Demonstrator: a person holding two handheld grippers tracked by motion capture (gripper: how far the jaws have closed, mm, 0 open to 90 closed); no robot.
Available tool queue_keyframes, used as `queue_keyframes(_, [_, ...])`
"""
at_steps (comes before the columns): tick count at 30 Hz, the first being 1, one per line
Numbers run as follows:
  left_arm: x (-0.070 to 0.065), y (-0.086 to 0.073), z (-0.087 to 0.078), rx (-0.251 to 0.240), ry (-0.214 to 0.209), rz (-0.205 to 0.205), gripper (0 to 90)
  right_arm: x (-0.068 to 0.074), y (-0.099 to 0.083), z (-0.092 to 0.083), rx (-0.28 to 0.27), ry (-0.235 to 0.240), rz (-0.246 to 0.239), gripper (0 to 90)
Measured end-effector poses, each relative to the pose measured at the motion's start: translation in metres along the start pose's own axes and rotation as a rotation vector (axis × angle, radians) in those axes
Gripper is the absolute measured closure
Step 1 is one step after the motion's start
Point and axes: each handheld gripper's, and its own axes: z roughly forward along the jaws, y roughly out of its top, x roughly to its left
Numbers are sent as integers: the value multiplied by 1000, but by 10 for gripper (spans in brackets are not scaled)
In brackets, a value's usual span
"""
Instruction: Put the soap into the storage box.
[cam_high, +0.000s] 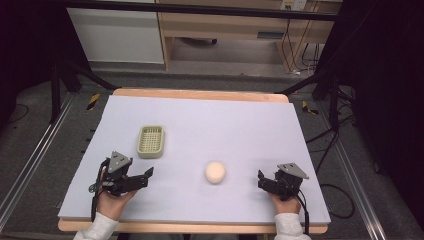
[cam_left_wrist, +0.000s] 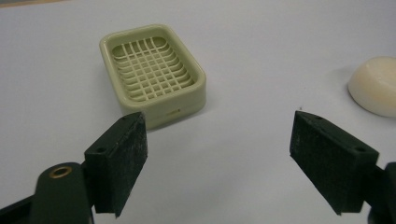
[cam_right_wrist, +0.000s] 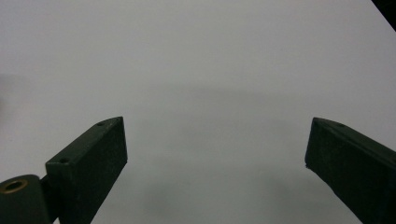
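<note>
A pale green slotted soap dish (cam_high: 151, 140) lies on the left half of the table, empty. A round cream soap bar (cam_high: 215, 172) rests near the middle front. My left gripper (cam_high: 146, 177) is at the front left, below the dish, open and holding nothing. In the left gripper view the soap dish (cam_left_wrist: 152, 74) is just beyond the left jaw and the soap bar (cam_left_wrist: 376, 86) sits at the right edge, with the left gripper (cam_left_wrist: 217, 135) spread wide. My right gripper (cam_high: 260, 180) rests at the front right, apart from the soap, pointing left. In its own view the right gripper (cam_right_wrist: 215, 140) is open over bare mat.
A pale lilac mat (cam_high: 225, 120) covers the wooden table (cam_high: 200, 93). Dark stand legs (cam_high: 55, 95) and floor rails flank the table. Cables (cam_high: 325, 145) trail on the floor at the right, and a wooden cabinet (cam_high: 225, 30) stands behind.
</note>
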Motion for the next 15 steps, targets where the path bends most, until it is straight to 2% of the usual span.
queue_keyframes(1, [-3,2,0,-1,-1,15,188,0,0,0,-1,1,-3,61])
queue_keyframes(5, [-9,8,0,-15,-14,18,187,0,0,0,-4,-1,0,61])
queue_keyframes(15, [-24,19,7,-13,-38,39,187,0,0,0,-4,-1,-2,61])
